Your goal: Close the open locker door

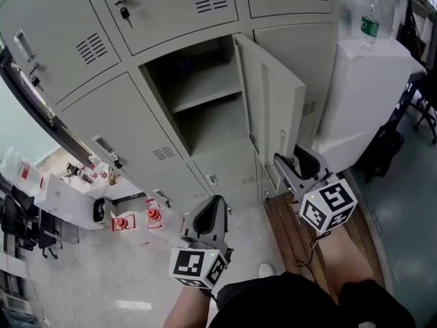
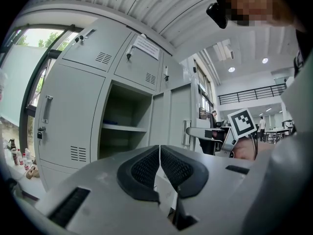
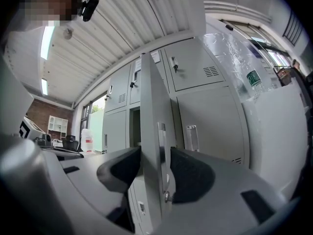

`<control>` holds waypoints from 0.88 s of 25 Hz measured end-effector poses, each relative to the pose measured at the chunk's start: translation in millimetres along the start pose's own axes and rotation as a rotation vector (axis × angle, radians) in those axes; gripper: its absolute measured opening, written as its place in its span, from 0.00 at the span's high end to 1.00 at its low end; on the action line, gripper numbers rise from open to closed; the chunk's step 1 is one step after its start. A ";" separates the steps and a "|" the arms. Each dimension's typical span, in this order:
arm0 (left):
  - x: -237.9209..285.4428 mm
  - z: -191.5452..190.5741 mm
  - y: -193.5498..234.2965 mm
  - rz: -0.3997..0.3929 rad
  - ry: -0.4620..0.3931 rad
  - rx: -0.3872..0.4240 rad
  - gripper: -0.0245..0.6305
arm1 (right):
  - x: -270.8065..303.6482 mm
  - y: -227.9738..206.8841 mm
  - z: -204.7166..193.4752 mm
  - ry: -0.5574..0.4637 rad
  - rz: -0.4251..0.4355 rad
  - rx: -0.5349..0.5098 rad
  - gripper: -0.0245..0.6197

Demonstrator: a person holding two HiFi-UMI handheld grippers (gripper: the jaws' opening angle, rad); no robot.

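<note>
The open locker door (image 1: 273,108) swings out to the right of its empty compartment (image 1: 205,101), which has one shelf. My right gripper (image 1: 287,166) reaches the door's free edge low down. In the right gripper view the door (image 3: 154,131) fills the gap of the right gripper (image 3: 155,173), a pad against each face, with the door's handle just above the right pad. My left gripper (image 1: 212,207) hangs in front of the lockers below the compartment. In its own view the left gripper (image 2: 160,165) is shut with nothing between the pads.
A white cabinet (image 1: 369,94) with a plastic bottle (image 1: 369,22) on top stands right of the lockers. Wooden boards (image 1: 293,231) lie on the floor under the right gripper. Small red-and-white containers (image 1: 123,221) and boxes sit on the floor at the left.
</note>
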State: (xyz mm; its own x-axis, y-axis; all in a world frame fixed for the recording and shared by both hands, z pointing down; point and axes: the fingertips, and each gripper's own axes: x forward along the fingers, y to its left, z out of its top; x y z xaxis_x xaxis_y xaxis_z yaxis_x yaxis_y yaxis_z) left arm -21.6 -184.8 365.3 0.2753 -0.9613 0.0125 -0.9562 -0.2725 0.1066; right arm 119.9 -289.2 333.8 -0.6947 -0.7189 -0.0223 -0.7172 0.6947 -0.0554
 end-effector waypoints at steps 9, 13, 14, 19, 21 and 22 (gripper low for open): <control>0.9 3.0 4.7 0.020 -0.006 0.005 0.93 | 6.2 11.3 -4.0 0.022 0.063 -0.008 0.66; 3.9 3.1 4.4 0.025 -0.002 0.012 0.93 | 9.6 19.0 -3.8 0.031 0.108 -0.020 0.65; 4.7 2.3 3.9 0.025 0.001 0.015 0.93 | 10.2 20.9 -4.2 0.032 0.120 -0.022 0.65; 7.4 3.3 9.8 0.048 -0.001 0.020 0.93 | 18.0 35.4 -4.4 0.029 0.179 -0.036 0.64; 5.7 3.3 15.0 0.063 0.000 0.020 0.93 | 22.1 45.8 -6.2 0.031 0.207 -0.043 0.64; 4.1 2.8 17.6 0.073 0.001 0.019 0.93 | 24.3 51.7 -7.3 0.034 0.224 -0.047 0.64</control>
State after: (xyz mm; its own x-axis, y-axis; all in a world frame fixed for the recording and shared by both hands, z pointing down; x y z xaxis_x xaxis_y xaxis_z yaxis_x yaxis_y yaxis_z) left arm -37.7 -193.7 364.4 0.2053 -0.9785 0.0206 -0.9753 -0.2028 0.0869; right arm 65.5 -270.6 337.7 -0.8376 -0.5463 0.0048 -0.5463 0.8376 -0.0062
